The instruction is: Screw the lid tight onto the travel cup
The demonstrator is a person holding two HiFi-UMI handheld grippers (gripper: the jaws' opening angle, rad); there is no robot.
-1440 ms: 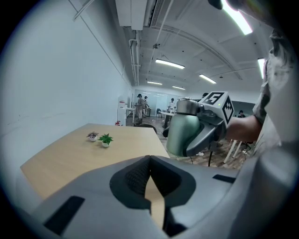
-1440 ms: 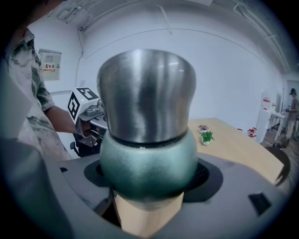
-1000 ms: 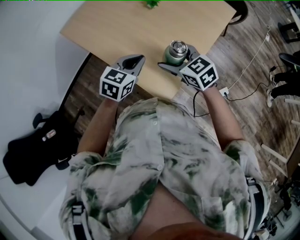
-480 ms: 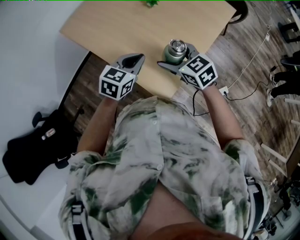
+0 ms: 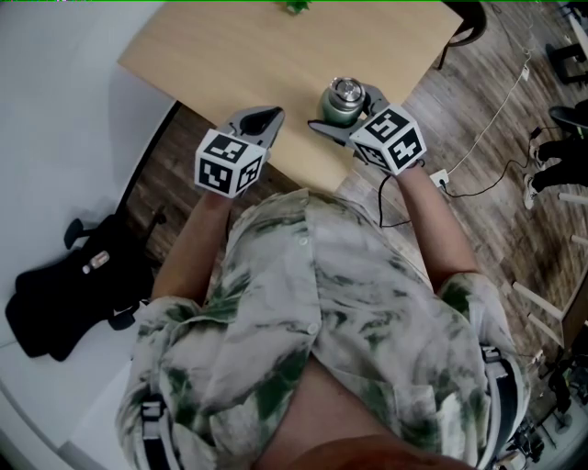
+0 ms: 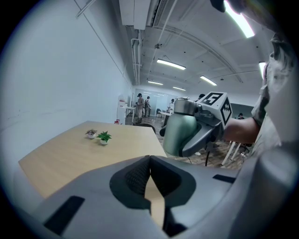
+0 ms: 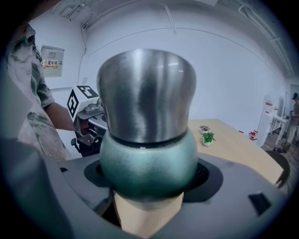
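The travel cup (image 5: pixel 340 108) has a rounded green body (image 7: pixel 148 161) and a brushed steel lid (image 7: pixel 146 91) sitting on top. It stands upright near the table's front right corner. My right gripper (image 5: pixel 350 113) is shut on the cup's green body, one jaw on each side. In the left gripper view the cup (image 6: pixel 181 133) shows to the right, clasped by the right gripper (image 6: pixel 208 133). My left gripper (image 5: pixel 269 117) is shut with nothing in it, over the table's near edge left of the cup; its pads (image 6: pixel 148 164) meet.
The light wooden table (image 5: pixel 239 55) carries a small potted plant (image 5: pixel 296 7) at its far edge. A black bag (image 5: pixel 69 298) lies on the floor at the left. A cable (image 5: pixel 487 128) runs over the wooden floor at the right, with a chair (image 5: pixel 464 26) beyond.
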